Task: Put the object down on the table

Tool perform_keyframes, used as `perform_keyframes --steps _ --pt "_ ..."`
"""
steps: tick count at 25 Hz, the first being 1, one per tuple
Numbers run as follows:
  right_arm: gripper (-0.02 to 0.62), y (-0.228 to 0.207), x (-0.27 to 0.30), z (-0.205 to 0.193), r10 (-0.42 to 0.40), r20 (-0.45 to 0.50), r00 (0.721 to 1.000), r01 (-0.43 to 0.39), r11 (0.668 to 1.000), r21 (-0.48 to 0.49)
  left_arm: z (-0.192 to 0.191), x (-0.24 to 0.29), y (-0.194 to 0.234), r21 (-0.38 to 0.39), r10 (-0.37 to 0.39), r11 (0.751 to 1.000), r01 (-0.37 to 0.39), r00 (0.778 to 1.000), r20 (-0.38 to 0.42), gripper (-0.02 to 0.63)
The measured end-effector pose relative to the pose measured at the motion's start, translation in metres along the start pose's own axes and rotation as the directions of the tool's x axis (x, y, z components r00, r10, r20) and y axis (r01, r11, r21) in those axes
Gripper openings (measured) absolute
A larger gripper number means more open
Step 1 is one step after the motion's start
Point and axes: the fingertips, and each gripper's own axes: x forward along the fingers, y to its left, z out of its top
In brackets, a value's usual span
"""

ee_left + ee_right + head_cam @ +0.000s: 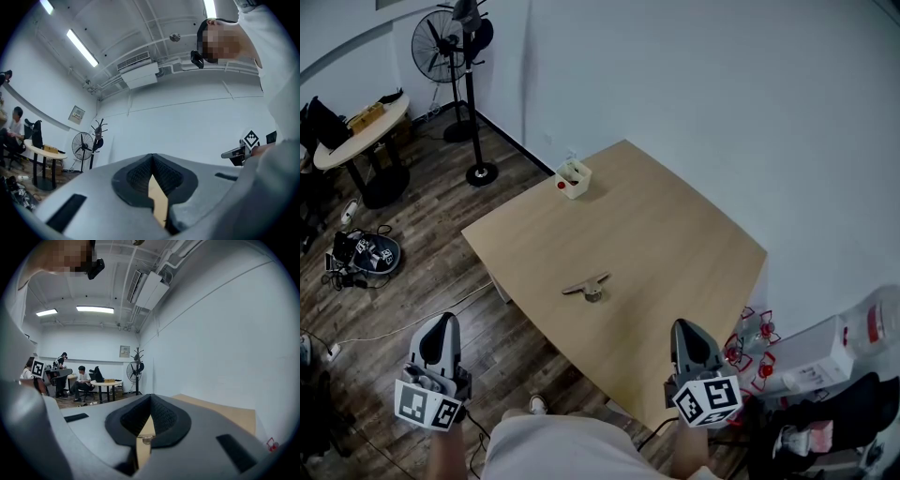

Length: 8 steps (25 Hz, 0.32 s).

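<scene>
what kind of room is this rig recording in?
Probably a shared lab or workshop space, not a home: an open ceiling with strip lights and an air-conditioning unit, a pedestal fan beside loose cables on the floor, and people seated at a round table.

Looked down on a pale wooden tabletop (675, 234), turned cornerwise, its far corner close to the white wall (722, 94). Stood on a dark plank floor (441, 234). Carried a small flat tan object (587, 287) with a short grey part at its middle, lying a little toward the near-left edge from the centre. Carried too a small open white box (574, 178) on the far-left edge, well apart from it, with something red (562, 185) at its left side; inside or just beside, could not be told.
</scene>
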Motion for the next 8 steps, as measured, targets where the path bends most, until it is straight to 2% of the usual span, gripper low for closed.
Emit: perform_keyframes --steps 8 --pt "-0.003 0.0005 -0.0038 0.0030 -0.007 0.002 1.000 0.007 1.000 -0.007 0.0000 0.0017 -0.0032 0.001 -0.008 1.000 0.008 1.000 -0.001 0.006"
